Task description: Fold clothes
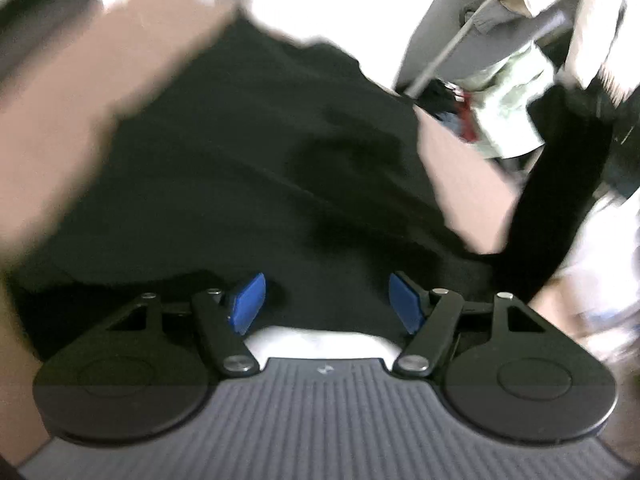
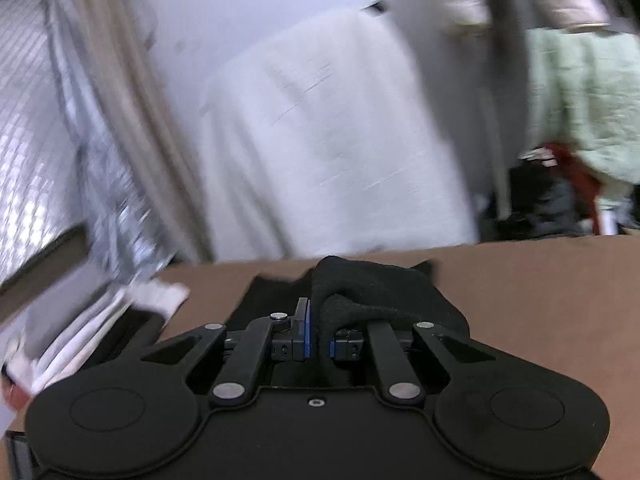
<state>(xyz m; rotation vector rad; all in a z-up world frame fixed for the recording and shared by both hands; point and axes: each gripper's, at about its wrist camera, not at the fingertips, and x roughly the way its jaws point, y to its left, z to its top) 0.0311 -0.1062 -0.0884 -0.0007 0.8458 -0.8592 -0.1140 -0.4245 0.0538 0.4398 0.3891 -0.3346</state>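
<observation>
A black garment [image 1: 240,160] lies spread over a brown table [image 1: 80,100] in the left wrist view. My left gripper [image 1: 328,300] hovers just above its near part, open, with nothing between the blue pads [image 1: 250,300]. At the right of that view a dark band of the cloth [image 1: 560,200] rises off the table, blurred. In the right wrist view my right gripper [image 2: 320,344] is shut on a bunched fold of the black garment [image 2: 380,288], which drapes over its right finger above the brown table [image 2: 540,280].
Behind the table's far edge stands something under a white cover [image 2: 320,120]. A pale green quilted jacket [image 2: 580,100] hangs at the right, with a red item [image 2: 576,172] and dark things below it. White folded cloth [image 2: 100,320] lies off the table's left corner.
</observation>
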